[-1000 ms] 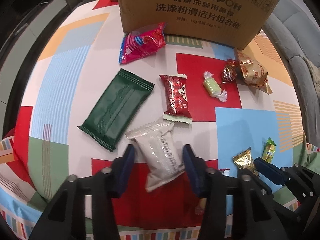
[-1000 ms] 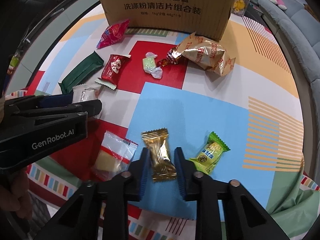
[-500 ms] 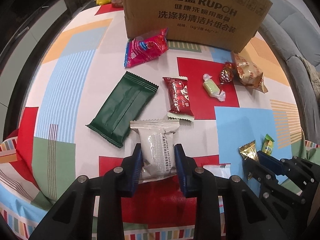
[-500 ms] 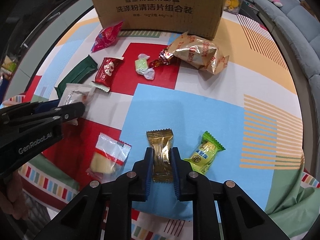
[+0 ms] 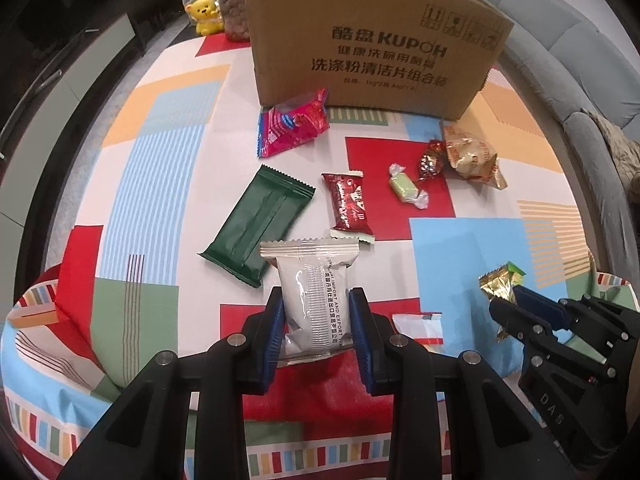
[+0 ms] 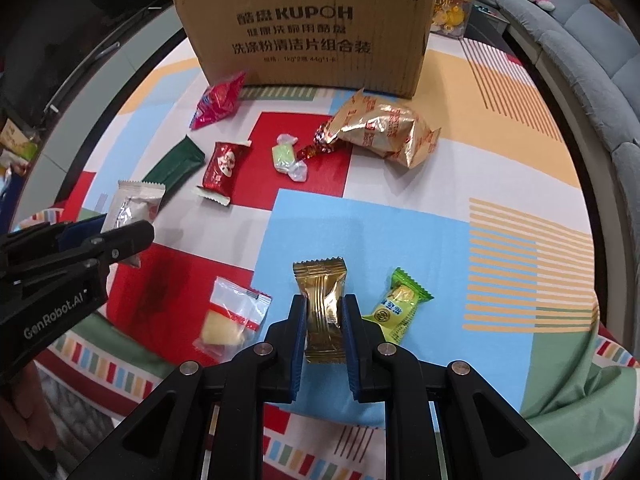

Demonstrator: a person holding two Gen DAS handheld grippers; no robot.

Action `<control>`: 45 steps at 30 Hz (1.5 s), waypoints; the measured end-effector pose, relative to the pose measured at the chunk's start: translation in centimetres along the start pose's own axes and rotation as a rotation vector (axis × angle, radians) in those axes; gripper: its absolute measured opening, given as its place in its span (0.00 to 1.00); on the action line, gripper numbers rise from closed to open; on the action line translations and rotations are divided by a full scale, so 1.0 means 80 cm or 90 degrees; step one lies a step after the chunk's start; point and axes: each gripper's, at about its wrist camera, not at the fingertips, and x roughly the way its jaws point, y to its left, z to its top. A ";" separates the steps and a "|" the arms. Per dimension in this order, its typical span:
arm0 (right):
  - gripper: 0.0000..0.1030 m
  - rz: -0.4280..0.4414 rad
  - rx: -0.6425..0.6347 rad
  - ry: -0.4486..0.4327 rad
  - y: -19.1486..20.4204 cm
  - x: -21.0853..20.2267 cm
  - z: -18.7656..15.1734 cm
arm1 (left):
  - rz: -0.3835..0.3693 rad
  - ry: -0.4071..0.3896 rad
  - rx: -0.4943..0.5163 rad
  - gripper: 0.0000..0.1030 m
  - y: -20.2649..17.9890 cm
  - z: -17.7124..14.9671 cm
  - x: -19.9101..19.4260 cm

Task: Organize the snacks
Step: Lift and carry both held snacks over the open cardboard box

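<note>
the left claw (image 5: 316,330) is clamped on a silver white snack pack (image 5: 311,300), its blue pads pressing the pack's two sides. the jaws have just been closing on it. the right claw (image 6: 324,330) is clamped on a small gold candy (image 6: 322,312). both snacks look lifted a little off the bright tablecloth (image 6: 400,232).

just beside the gold candy lies a green yellow candy (image 6: 396,312), and a clear bag with a yellow treat (image 6: 232,316) sits on the other side. farther out are a dark green pack (image 5: 256,224), a red pack (image 5: 348,204) and a pink bag (image 5: 292,124), near the big cardboard box (image 5: 368,44).

i think the snacks go in the box. the wrappers are slippery and puffy, so a snack could slide out on the way. the two claws are close, so they could bump.
</note>
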 end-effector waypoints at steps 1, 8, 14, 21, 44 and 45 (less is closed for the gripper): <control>0.18 0.000 0.003 -0.003 0.000 -0.002 0.001 | 0.000 -0.002 0.002 0.31 -0.002 0.000 -0.003; 0.18 0.001 0.008 -0.023 -0.001 -0.026 0.006 | -0.001 -0.022 0.005 0.31 -0.004 0.005 -0.025; 0.18 0.002 0.013 -0.033 -0.001 -0.041 0.013 | -0.005 -0.033 0.011 0.31 -0.005 0.010 -0.042; 0.18 0.001 0.018 -0.053 -0.004 -0.063 0.028 | -0.007 -0.051 0.020 0.31 -0.007 0.023 -0.061; 0.18 -0.009 0.012 -0.147 -0.001 -0.135 0.100 | -0.020 -0.129 0.032 0.31 -0.009 0.097 -0.122; 0.18 -0.010 0.012 -0.152 -0.001 -0.138 0.105 | -0.020 -0.134 0.033 0.31 -0.011 0.102 -0.125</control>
